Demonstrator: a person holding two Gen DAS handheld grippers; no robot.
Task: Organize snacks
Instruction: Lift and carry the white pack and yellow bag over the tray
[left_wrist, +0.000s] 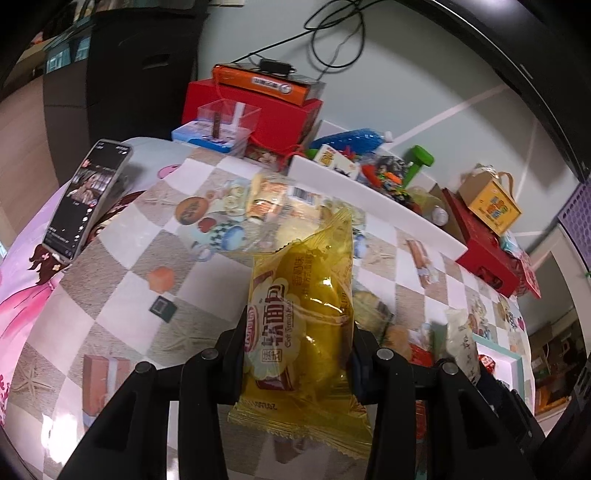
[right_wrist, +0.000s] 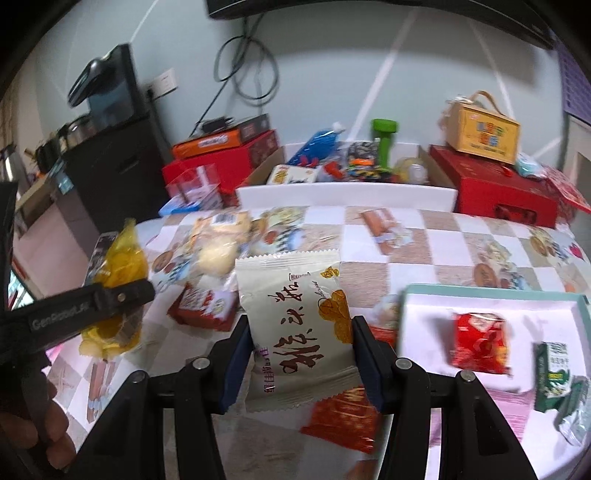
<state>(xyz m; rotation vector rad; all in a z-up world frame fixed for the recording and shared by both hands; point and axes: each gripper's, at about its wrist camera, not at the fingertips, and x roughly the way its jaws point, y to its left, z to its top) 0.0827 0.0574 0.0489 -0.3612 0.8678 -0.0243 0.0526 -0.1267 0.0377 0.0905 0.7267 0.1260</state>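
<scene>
A yellow bread pack (left_wrist: 303, 332) is pinched upright between the left gripper's (left_wrist: 299, 343) fingers, raised above the bench (left_wrist: 122, 295) – a white pastry pack (right_wrist: 295, 325) is clamped likewise by the right gripper (right_wrist: 299, 343), just left of the teal tray (right_wrist: 491, 291) holding a red packet (right_wrist: 478, 341)

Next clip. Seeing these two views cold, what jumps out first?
Each claw is shut on a snack: the left claw clamps a yellow soft-bread packet in the foreground of its view, and the right claw pinches a cream-coloured packet with dark brush lettering. To the right of that, a teal-rimmed tray on the checkered tablecloth already holds a red packet and a green one.
</scene>
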